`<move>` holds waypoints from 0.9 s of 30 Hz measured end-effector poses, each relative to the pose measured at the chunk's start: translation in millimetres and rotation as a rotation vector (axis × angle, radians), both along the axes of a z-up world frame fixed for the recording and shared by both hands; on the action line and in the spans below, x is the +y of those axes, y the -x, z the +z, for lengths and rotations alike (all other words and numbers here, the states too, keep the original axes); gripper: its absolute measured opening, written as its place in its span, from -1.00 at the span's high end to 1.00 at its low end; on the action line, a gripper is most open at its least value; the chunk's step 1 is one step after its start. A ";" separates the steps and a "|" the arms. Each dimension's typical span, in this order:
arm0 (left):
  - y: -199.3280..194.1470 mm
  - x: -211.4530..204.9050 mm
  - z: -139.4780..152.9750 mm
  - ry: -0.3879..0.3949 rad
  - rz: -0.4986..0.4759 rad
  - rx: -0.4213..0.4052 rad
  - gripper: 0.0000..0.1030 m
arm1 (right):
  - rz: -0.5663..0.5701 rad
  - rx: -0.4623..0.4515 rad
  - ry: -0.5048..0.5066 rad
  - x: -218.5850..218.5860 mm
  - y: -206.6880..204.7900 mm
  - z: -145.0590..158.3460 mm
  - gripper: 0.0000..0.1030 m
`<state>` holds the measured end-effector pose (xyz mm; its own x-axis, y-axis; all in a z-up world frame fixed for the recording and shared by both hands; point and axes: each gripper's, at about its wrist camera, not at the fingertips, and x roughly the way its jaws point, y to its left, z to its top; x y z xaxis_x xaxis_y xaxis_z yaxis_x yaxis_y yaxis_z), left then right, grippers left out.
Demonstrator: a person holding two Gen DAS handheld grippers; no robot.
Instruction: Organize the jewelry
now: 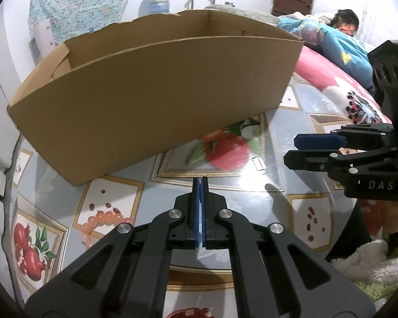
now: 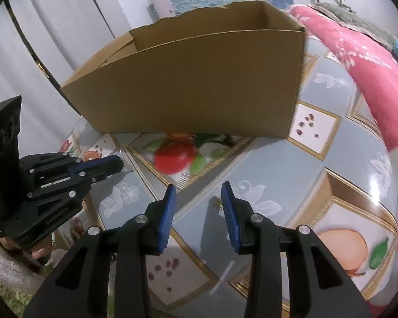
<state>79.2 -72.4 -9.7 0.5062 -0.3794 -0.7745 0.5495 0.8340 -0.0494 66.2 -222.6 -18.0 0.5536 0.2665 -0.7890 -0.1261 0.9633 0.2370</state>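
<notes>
A string of pale orange-pink beads [image 1: 103, 220] lay on the near left of the table [image 1: 278, 143], partly hidden behind the left gripper's black linkage, just left of its fingers and not touching them. The table wore a glossy oilcloth printed with pomegranates and grey squares.

The left gripper [image 1: 201, 182] hovered over the cloth with its blue pads pressed flat together, nothing between them (the same tool showed at the left edge of the right wrist view, its tip closed there too). A hand [image 2: 38, 254] showed beneath it in that view, wrapped round the handle.

Behind both tools, on the far side of the table, stood an open cardboard box [image 1: 151, 100], its top flaps cut away and its rear rim ragged; its inside floor could not be seen from either camera. A small white ridged piece [image 1: 259, 163], too small to identify, lay on the cloth between the box and the right-hand tool.

The right gripper [image 2: 199, 193] hung over a grey square to the right, its blue pads parted and empty, only bare oilcloth between them.

Farther right, beyond the table, a pink floral blanket [image 2: 358, 61] ran along the edge, and a person [image 1: 339, 37] in a blue patterned top lay in the far right corner.
</notes>
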 end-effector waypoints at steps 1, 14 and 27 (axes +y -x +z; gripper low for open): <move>-1.8 2.6 -2.1 0.005 0.009 0.010 0.99 | 0.002 0.001 0.009 3.6 -1.6 -0.7 0.32; -2.8 1.0 -8.7 0.026 0.010 0.033 0.99 | 0.033 0.024 0.141 37.7 -14.9 -10.5 0.58; -1.8 6.1 -11.1 0.044 0.014 0.047 0.99 | 0.048 0.001 0.210 52.2 -19.9 -14.1 0.91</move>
